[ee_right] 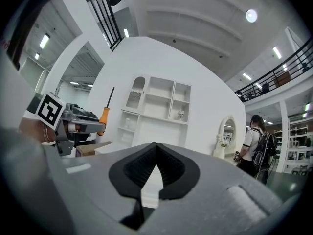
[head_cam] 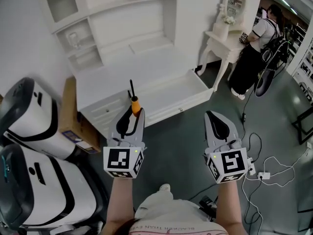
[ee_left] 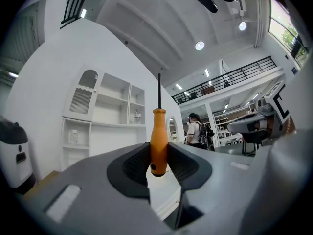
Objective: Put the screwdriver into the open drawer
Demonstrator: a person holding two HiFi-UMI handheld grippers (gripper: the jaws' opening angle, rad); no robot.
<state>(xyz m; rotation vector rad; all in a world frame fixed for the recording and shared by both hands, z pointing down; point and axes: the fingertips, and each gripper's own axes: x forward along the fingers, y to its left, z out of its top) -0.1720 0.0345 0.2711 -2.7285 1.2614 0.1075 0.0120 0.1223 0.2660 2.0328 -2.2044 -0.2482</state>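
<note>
The screwdriver (head_cam: 135, 103) has an orange handle and a thin black shaft that points up. My left gripper (head_cam: 133, 115) is shut on its handle; in the left gripper view the handle (ee_left: 158, 138) stands upright between the black pads. The white cabinet's open drawer (head_cam: 183, 103) lies just beyond the left gripper, low and to its right. My right gripper (head_cam: 218, 120) hovers beside it over the floor, shut with nothing between its pads (ee_right: 142, 168). The right gripper view also shows the left gripper (ee_right: 73, 124) with the screwdriver (ee_right: 103, 115).
A white shelf unit (head_cam: 112, 23) rises behind the drawer. A dressing table with a mirror (head_cam: 222, 38) stands to the right, with a person (head_cam: 254, 48) at it. White machines (head_cam: 29, 116) and a cardboard box (head_cam: 73, 126) are at left. Cables (head_cam: 259, 175) lie on the floor at right.
</note>
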